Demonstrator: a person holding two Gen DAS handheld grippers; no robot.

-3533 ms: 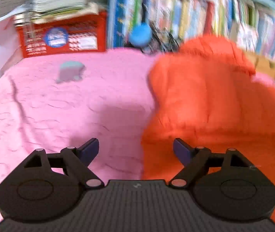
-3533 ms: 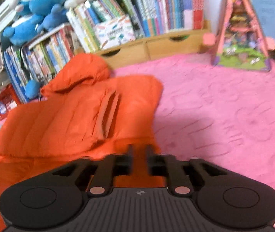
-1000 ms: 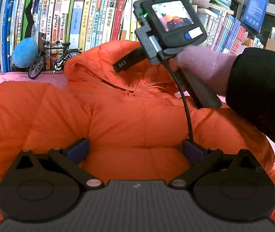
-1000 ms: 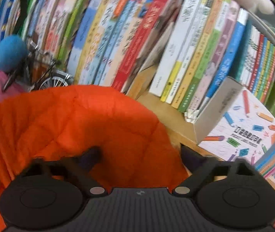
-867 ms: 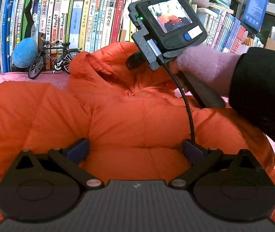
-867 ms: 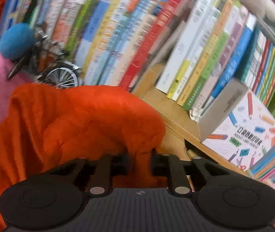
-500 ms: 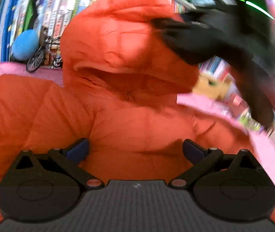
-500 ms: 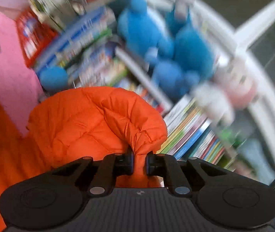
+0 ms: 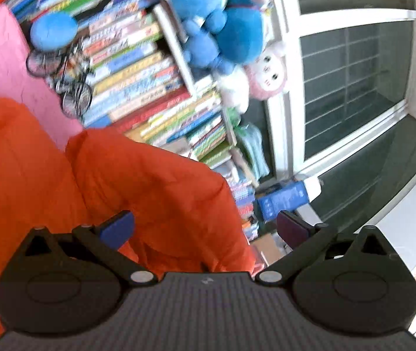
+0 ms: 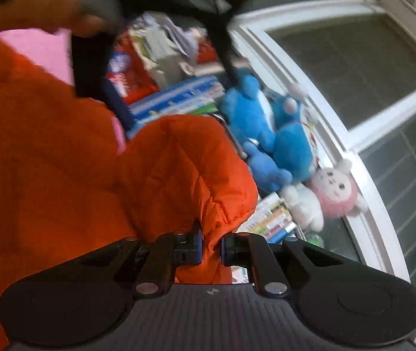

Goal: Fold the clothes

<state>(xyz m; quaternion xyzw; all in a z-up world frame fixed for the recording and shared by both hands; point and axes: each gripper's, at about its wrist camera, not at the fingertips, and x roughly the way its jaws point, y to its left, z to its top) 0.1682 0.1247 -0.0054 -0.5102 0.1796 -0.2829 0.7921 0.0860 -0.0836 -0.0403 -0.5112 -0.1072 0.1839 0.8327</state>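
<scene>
Nearest in the right wrist view, the right gripper [image 10: 210, 247] is clenched on a puckered edge of the orange padded jacket [image 10: 76, 175], which is pinched between its blue-padded fingers [image 10: 196, 245]. From that pinch the jacket is spread up and to the left, filling the left half of the picture. A pink surface [image 10: 44, 49] is seen beyond it at the upper left, partly covered by a blurred dark shape that cannot be made out.

In the left wrist view, the left gripper [image 9: 205, 229] is held wide and released; a raised fold of the jacket [image 9: 149, 190] is seen between its fingers [image 9: 117, 229], but no pad is pressed on it. The rest of the jacket is spread to the left over the pink surface [image 9: 0, 44].

Farther off, both views are tilted. A small model bicycle [image 9: 67, 82] and a blue ball [image 9: 52, 30] are seen before rows of books [image 9: 137, 70]. Blue plush toys [image 9: 225, 20] and a pink plush toy [image 10: 338, 190] are ranged beside a white-framed window [image 9: 354, 73]. Writing on the books is too blurred to be read.
</scene>
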